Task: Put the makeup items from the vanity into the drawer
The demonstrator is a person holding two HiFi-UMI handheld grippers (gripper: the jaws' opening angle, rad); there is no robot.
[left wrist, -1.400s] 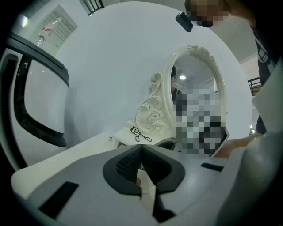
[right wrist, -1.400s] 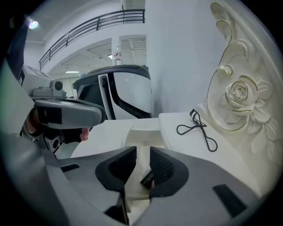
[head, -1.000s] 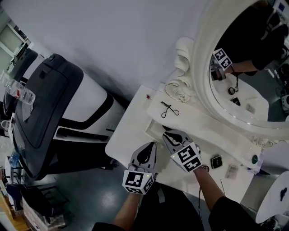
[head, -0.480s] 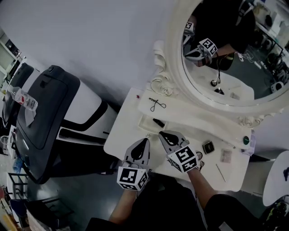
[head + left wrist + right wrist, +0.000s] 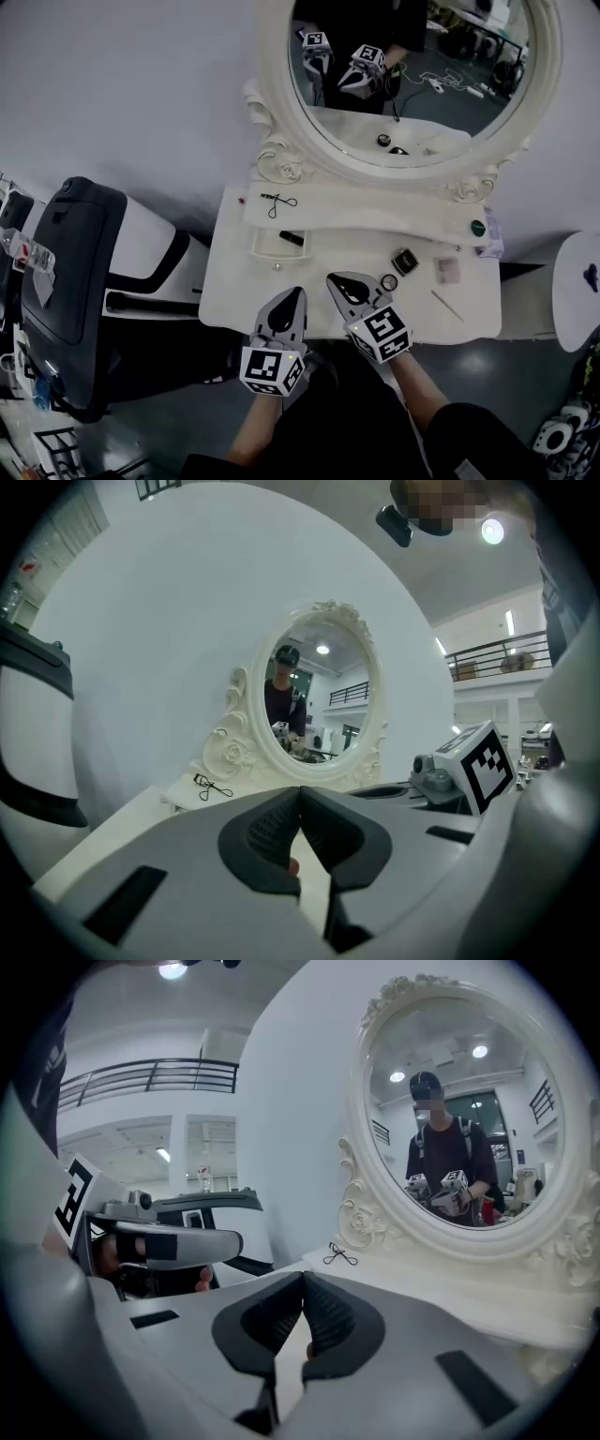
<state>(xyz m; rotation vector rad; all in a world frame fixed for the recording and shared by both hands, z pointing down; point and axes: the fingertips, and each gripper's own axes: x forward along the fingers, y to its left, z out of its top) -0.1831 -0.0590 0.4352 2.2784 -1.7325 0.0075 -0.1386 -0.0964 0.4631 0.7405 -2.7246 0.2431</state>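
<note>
On the white vanity [image 5: 239, 281] a black tube [image 5: 292, 238] lies in a shallow open compartment [image 5: 265, 246] under the raised shelf. An eyelash curler [image 5: 279, 202] rests on that shelf; it also shows as the curler [image 5: 214, 786] and the curler [image 5: 341, 1256] in the gripper views. A small dark compact [image 5: 404, 261], a ring-shaped item [image 5: 388, 282], a pale packet [image 5: 447, 271] and a thin stick [image 5: 445, 306] lie at the right. My left gripper [image 5: 297, 293] and right gripper [image 5: 332, 279] hover side by side over the front edge, both shut and empty, as the left gripper [image 5: 300, 790] and right gripper [image 5: 303, 1277] show.
A big oval mirror [image 5: 412, 84] in an ornate white frame stands behind the shelf and reflects both grippers. A green round item [image 5: 477, 227] sits at the shelf's right end. A dark and white reclining chair [image 5: 75, 272] stands left of the vanity.
Both grippers have drawn back from the open compartment to the table's front edge. The head view has swung round to face the mirror squarely.
</note>
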